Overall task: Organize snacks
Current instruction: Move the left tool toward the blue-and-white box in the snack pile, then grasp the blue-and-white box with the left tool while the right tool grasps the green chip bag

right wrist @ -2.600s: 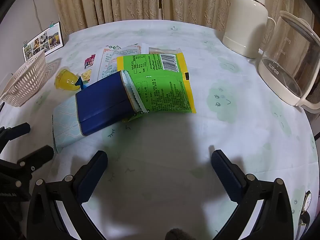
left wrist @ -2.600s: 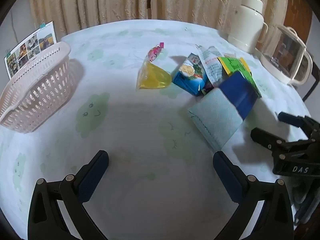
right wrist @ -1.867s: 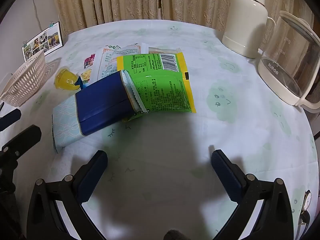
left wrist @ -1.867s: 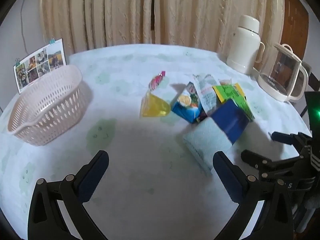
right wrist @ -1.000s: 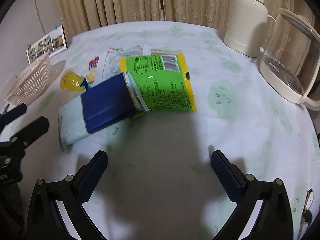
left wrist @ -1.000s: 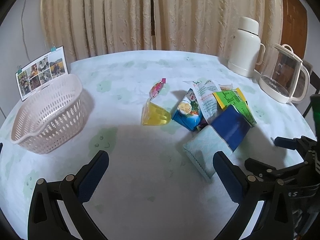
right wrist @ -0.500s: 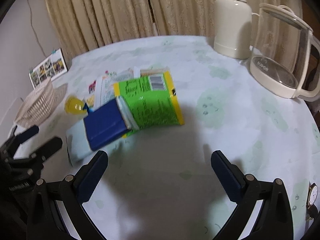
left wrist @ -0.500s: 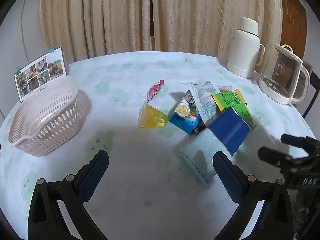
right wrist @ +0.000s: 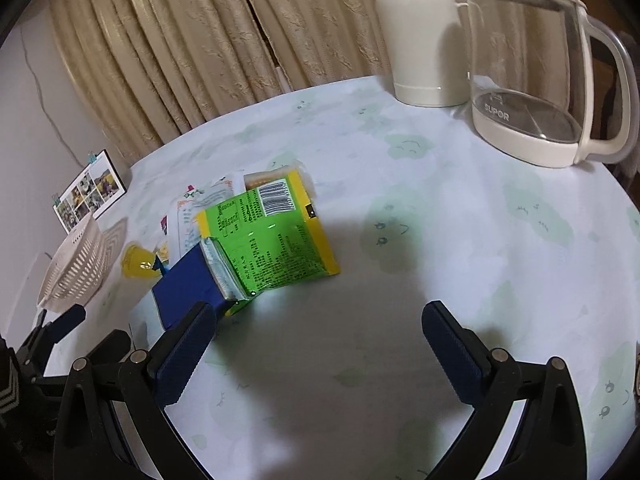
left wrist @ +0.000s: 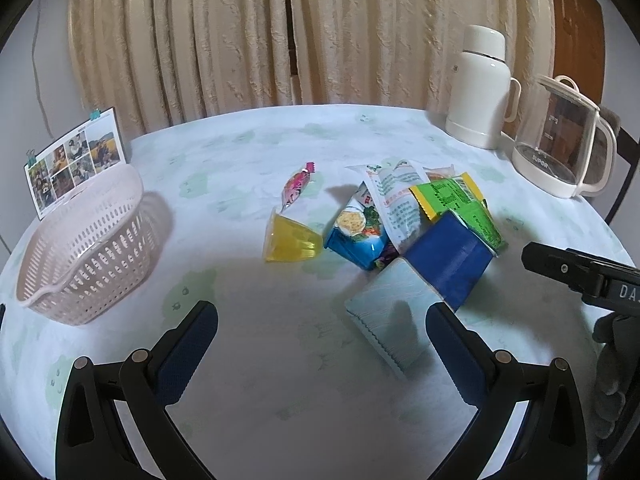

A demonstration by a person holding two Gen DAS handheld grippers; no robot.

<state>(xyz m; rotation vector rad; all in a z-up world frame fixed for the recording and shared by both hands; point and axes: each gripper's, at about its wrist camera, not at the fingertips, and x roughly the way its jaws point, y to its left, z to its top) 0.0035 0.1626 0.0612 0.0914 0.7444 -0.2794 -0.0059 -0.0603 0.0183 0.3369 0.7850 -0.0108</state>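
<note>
Both grippers, left gripper (left wrist: 322,332) and right gripper (right wrist: 320,330), are hanging wide, empty; the dark-blue-and-pale-teal packet (left wrist: 424,288) is lying just ahead-right of the left, long axis diagonal.

You can read "SUPOR" on kettle (right wrist: 532,120) base, in both views. "DA" shows on right gripper (left wrist: 580,276) side, rest cut off. Green bag (right wrist: 272,240) has barcode and small print, too tiny to read.

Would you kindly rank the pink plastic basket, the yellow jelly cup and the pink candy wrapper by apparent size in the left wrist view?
1. Pink plastic basket, clearly largest.
2. Yellow jelly cup.
3. Pink candy wrapper, smallest, though it lies slightly farther from the camera, which shrinks it somewhat.
</note>
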